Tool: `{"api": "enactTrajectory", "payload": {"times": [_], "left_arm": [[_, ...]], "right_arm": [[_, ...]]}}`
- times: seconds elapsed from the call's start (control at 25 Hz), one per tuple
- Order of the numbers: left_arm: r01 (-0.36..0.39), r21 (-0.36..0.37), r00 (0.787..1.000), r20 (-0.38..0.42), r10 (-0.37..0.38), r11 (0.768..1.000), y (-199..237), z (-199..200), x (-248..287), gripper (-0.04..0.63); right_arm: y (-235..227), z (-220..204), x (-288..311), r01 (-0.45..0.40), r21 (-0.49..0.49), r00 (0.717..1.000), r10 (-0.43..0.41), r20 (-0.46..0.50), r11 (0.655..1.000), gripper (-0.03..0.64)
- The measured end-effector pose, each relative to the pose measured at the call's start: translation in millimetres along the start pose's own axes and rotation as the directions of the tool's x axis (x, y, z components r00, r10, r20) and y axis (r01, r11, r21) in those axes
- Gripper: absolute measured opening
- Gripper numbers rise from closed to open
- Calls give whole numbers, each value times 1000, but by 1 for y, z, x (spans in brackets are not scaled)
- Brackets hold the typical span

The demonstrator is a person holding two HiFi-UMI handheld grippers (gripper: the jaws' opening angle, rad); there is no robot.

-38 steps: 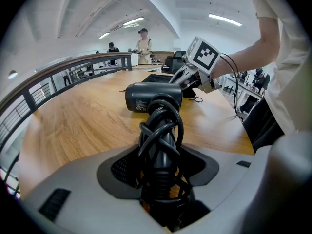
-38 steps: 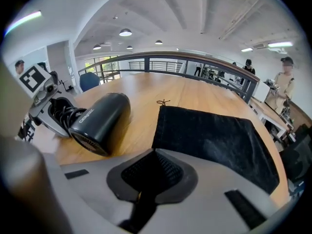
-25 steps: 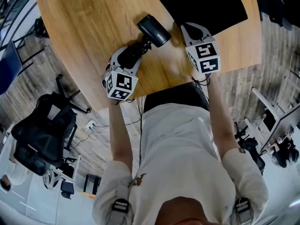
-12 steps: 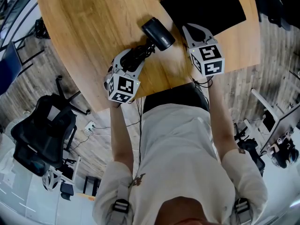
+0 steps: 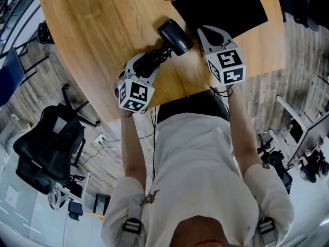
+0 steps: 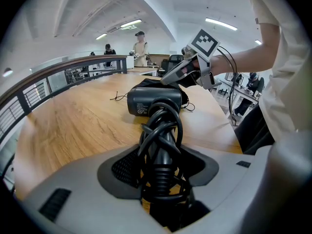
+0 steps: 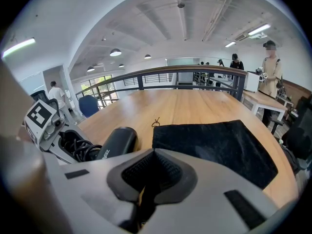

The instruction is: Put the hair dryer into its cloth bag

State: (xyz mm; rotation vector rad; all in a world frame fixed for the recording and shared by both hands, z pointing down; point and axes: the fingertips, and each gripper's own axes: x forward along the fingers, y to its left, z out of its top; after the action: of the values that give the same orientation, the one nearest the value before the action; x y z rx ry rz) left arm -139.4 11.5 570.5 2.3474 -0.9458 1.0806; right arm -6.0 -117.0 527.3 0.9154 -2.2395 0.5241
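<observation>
The left gripper (image 5: 150,60) clamps the cord-wrapped handle of the black barrel-shaped hair dryer (image 5: 175,36), just beside the flat black cloth bag (image 5: 226,6); the right gripper (image 5: 209,34), jaws together, should lift the bag's mouth open first

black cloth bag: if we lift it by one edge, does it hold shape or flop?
Likely floppy: the cloth bag lies flat and limp on the wooden table, so lifted by one edge it should drape with its mouth collapsed. It is probably light, and may slide on the smooth wood if pushed. Its drawstring would dangle.
</observation>
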Motion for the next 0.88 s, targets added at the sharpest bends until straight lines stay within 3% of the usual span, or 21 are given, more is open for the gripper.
{"api": "enactTrajectory", "payload": {"times": [0.88], "left_arm": [[61, 0, 998, -9, -61, 998, -17, 15, 15, 241]], "right_arm": [[32, 11, -17, -76, -46, 996, 79, 50, 996, 23]]}}
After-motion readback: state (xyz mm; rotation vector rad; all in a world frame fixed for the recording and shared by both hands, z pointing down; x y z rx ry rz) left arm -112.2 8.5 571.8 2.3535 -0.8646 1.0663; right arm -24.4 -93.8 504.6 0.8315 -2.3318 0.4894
